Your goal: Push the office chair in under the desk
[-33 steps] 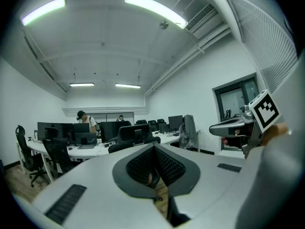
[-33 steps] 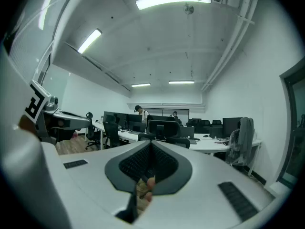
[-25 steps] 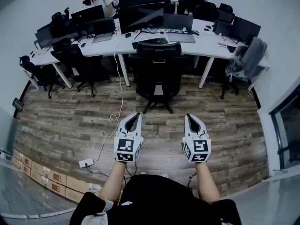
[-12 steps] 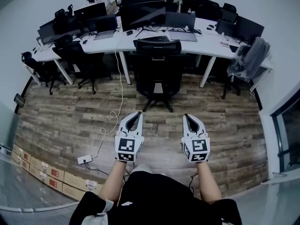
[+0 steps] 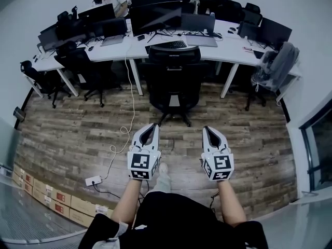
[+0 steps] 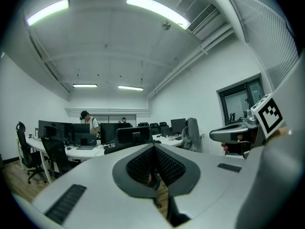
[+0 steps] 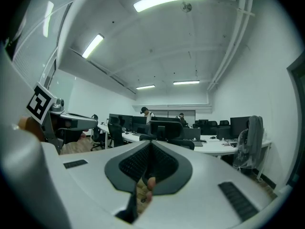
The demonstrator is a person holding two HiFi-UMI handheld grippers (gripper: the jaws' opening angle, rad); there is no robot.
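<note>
Grey-white left gripper [image 5: 151,126] and right gripper [image 5: 208,129]: jaws of both pressed together, nothing pinched. They are held side by side, tips forward, above the wood-plank floor [image 5: 72,134]. The black office chair [image 5: 174,77] is well apart from both, straight ahead. It faces the white desk [image 5: 122,51] between two desk legs, with its backrest top at the desk edge and its wheeled base out on the floor. Monitor [image 5: 155,17] on the desk beyond it. A white cable [image 5: 134,105] drops from the desk to a power strip [image 5: 94,180] left of the left gripper.
</note>
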